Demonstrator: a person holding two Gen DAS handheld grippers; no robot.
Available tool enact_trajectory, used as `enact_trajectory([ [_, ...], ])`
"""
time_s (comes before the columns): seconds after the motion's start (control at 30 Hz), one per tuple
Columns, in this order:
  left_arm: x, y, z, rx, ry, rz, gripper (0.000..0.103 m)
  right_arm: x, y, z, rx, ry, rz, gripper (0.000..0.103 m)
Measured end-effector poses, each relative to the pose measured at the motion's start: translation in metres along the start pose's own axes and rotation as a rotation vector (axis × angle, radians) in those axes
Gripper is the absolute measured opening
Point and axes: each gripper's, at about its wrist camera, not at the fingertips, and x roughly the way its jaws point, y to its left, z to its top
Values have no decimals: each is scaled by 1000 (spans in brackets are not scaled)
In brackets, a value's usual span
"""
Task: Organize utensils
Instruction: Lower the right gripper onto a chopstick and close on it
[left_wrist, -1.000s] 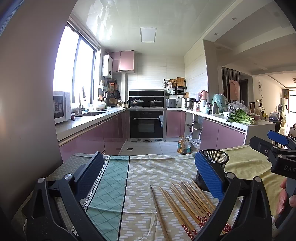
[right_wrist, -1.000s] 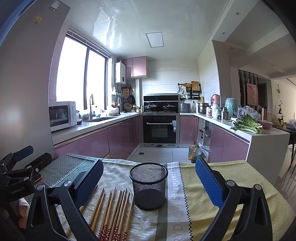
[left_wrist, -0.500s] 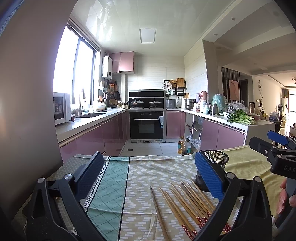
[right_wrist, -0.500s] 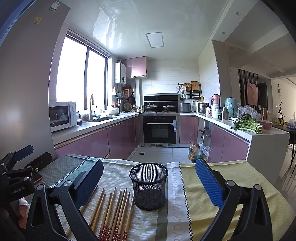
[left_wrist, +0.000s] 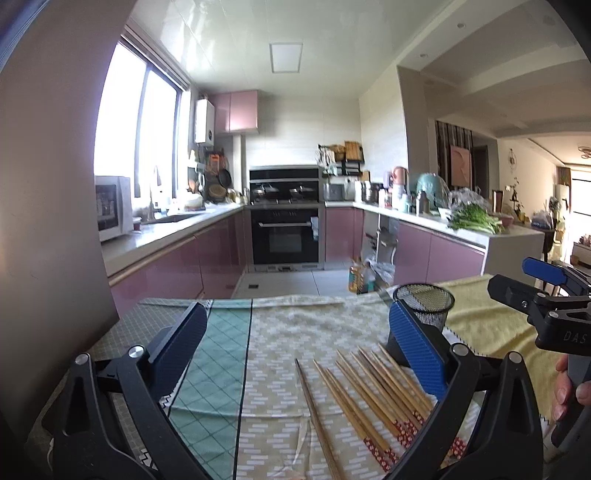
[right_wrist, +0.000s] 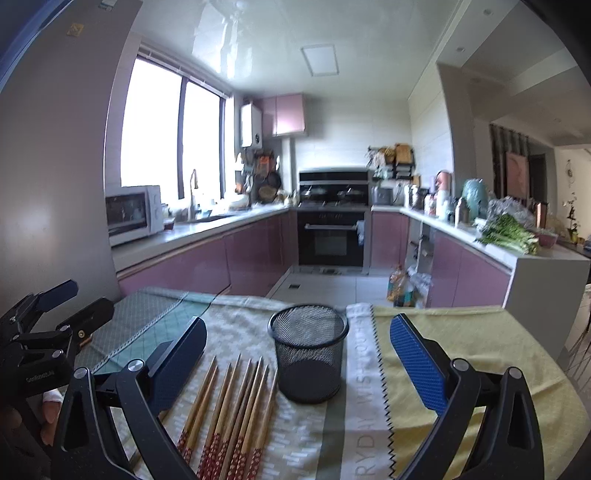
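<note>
Several wooden chopsticks with red patterned ends lie side by side on the table cloth; they also show in the right wrist view. A black mesh cup stands upright and empty just right of them, and shows in the left wrist view. My left gripper is open and empty above the cloth, left of the chopsticks. My right gripper is open and empty, with the cup between its jaws in view.
The table carries a patterned cloth and a yellow towel on the right. The table's far edge drops to the kitchen floor. A tall wall panel stands close on the left. The other gripper shows at each view's side.
</note>
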Motion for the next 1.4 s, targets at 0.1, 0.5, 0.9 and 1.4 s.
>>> enact_trajectory([
  [0.1,14,2,-9,23,82,-10,97,22,2,-11,-5,128,35,96],
  [0.5,79,6,-62,65,428,-97,72,89,5,-59,3,464,124,57],
  [0.9,119,-8,-84,57,593,-188,40,121,13,-74,-6,582,154,32],
  [1.4,142,-9,-84,-10,653,-214,11,127,6,-71,32,606,190,6],
])
